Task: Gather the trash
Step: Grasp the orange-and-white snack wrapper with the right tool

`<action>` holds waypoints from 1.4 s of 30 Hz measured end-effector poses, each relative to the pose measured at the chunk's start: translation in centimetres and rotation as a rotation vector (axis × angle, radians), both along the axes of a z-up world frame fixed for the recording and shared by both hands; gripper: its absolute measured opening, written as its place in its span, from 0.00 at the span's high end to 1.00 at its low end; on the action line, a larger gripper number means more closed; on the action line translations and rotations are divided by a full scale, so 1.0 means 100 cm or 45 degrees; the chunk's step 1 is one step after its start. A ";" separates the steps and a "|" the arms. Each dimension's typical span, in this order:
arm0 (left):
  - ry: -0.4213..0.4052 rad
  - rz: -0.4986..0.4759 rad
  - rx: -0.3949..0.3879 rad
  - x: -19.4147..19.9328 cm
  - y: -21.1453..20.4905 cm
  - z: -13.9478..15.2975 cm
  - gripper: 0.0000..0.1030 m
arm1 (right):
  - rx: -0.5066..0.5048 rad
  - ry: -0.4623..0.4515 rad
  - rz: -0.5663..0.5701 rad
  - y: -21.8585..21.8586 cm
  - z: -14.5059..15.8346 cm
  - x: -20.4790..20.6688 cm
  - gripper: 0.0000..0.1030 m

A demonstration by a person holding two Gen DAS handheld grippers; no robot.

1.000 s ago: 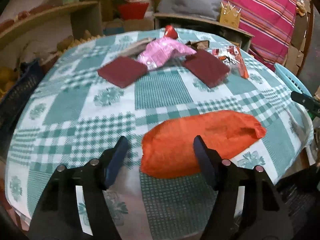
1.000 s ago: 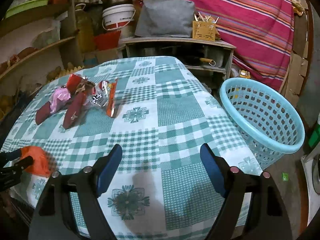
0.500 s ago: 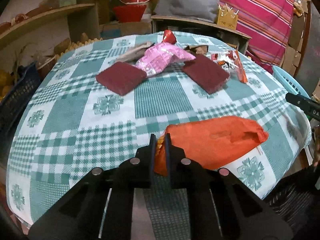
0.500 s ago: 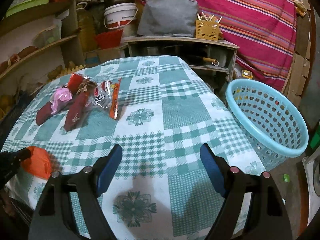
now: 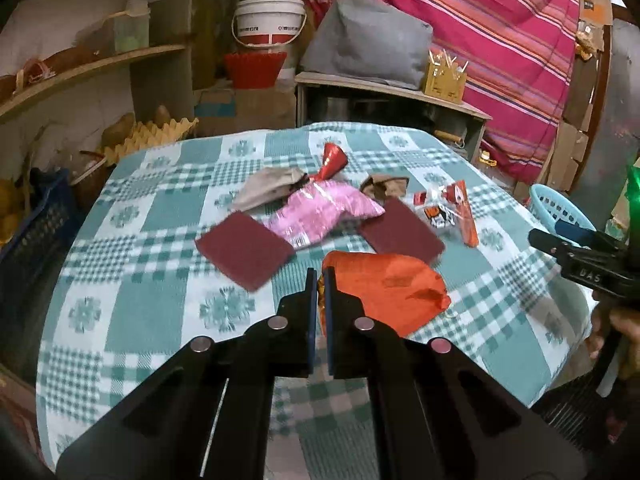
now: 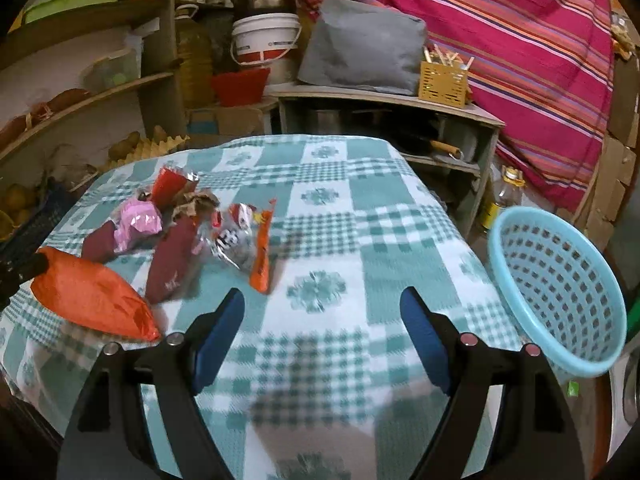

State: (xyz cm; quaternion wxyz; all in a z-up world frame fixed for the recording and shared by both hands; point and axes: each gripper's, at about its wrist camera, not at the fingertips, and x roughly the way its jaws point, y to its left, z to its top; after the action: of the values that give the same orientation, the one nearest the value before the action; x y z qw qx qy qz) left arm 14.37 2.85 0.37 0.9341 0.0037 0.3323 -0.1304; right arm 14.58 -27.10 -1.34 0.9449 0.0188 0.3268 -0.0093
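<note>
My left gripper is shut on the near end of an orange plastic bag, held just above the checked tablecloth. The bag also shows at the left of the right wrist view. Beyond it lie a pink wrapper, two maroon packets, a red foil wrapper and a clear snack wrapper. My right gripper is open and empty over the table's near right part. A light blue basket stands off the table's right edge.
Wooden shelves with jars and tubs stand at the left. A low cabinet with a grey cushion and a white bucket is behind the table. A striped pink cloth hangs at the back right. A dark crate sits left.
My left gripper closed on the orange bag and lifted it off the cloth, forward toward the other wrappers. The right gripper stayed open and shifted slightly.
</note>
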 end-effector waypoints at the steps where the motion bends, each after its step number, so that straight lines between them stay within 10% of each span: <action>1: -0.003 0.005 0.002 0.002 0.002 0.001 0.98 | -0.001 0.004 0.006 0.002 0.000 0.004 0.23; 16: 0.040 0.096 0.032 0.047 0.022 -0.010 0.98 | 0.024 0.104 0.085 0.038 -0.018 0.080 0.25; 23: 0.032 0.083 0.044 0.050 0.016 -0.009 0.98 | 0.102 0.184 0.119 0.039 -0.030 0.097 0.77; 27: 0.030 0.077 0.044 0.047 0.011 -0.006 0.98 | 0.098 0.152 0.140 0.035 -0.028 0.088 0.91; 42: -0.168 -0.039 0.016 0.002 -0.046 0.074 0.98 | 0.166 0.017 0.049 -0.047 0.014 0.028 0.92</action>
State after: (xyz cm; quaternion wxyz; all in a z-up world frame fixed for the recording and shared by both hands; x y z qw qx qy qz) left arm 14.61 -1.76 7.76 0.9518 0.0233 0.2706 -0.1422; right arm 17.34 -31.82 0.05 0.9394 0.0739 0.3334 0.0301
